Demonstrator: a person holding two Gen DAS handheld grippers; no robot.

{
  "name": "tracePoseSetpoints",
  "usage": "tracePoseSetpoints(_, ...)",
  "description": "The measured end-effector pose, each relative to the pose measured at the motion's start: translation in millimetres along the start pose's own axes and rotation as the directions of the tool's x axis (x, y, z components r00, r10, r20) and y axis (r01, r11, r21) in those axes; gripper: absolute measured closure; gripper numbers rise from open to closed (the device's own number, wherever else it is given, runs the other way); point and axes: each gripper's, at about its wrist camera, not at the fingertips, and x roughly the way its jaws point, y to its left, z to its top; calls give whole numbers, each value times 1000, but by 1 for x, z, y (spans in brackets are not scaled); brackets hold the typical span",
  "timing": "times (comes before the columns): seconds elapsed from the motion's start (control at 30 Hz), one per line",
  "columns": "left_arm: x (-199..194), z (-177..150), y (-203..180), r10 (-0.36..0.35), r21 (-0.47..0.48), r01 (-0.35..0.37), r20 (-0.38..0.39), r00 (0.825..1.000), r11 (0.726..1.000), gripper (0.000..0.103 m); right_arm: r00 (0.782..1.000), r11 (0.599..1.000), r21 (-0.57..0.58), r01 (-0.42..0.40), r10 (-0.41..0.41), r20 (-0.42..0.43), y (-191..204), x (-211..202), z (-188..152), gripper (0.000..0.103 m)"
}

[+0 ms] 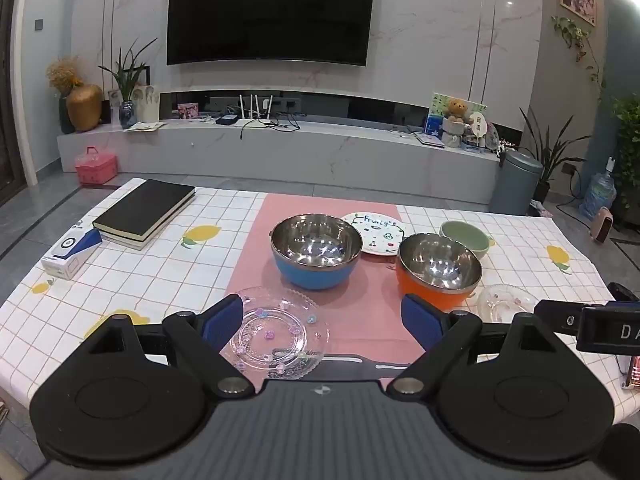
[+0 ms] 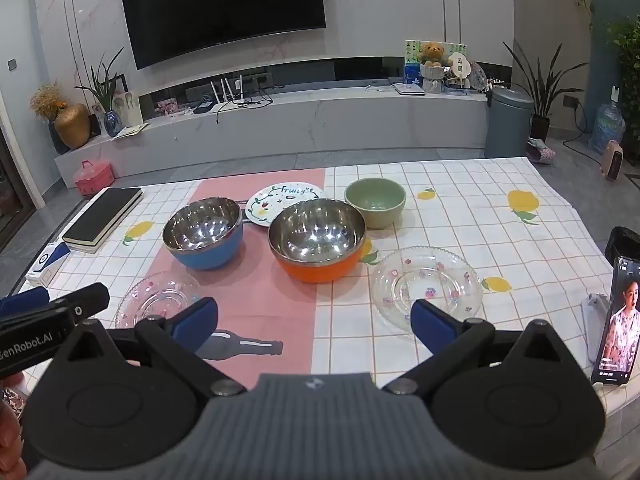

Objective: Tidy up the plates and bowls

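A blue steel-lined bowl [image 1: 316,254] [image 2: 204,236] and an orange steel-lined bowl [image 1: 438,270] [image 2: 318,244] stand on the pink runner. A white "Fruity" plate [image 1: 376,232] [image 2: 280,202] and a green bowl [image 1: 466,236] [image 2: 375,206] lie behind them. One clear glass plate [image 1: 276,338] [image 2: 158,302] lies at the front left, another [image 1: 506,302] [image 2: 426,286] at the front right. My left gripper [image 1: 322,320] is open above the front of the table, its left pad over the left glass plate. My right gripper [image 2: 316,322] is open and empty, its right pad over the right glass plate's near edge.
A black book [image 1: 146,212] and a small blue-white box [image 1: 72,254] lie at the table's left. A phone [image 2: 618,320] stands propped at the right edge, with a black object [image 2: 624,244] behind it. The chequered tablecloth [image 2: 480,224] covers the table.
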Motion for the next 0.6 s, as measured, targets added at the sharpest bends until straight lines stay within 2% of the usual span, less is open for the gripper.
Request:
tracePoseSetpoints(0.17,6,2,0,6,-15,-6,-32,999,1000,0,1000,1000,3,-3,3,-3,2,0,0,3)
tracePoseSetpoints(0.27,0,-2,0,10,-21,-11,-13,1000,1000,0,1000,1000,2,-4,4,-5,3,0,0,3)
tracePoseSetpoints(0.6,1,-2,4,17,-36,-18,-26,1000,999,1,1000,1000,-11,-9,9,-10,4,-1,0,3)
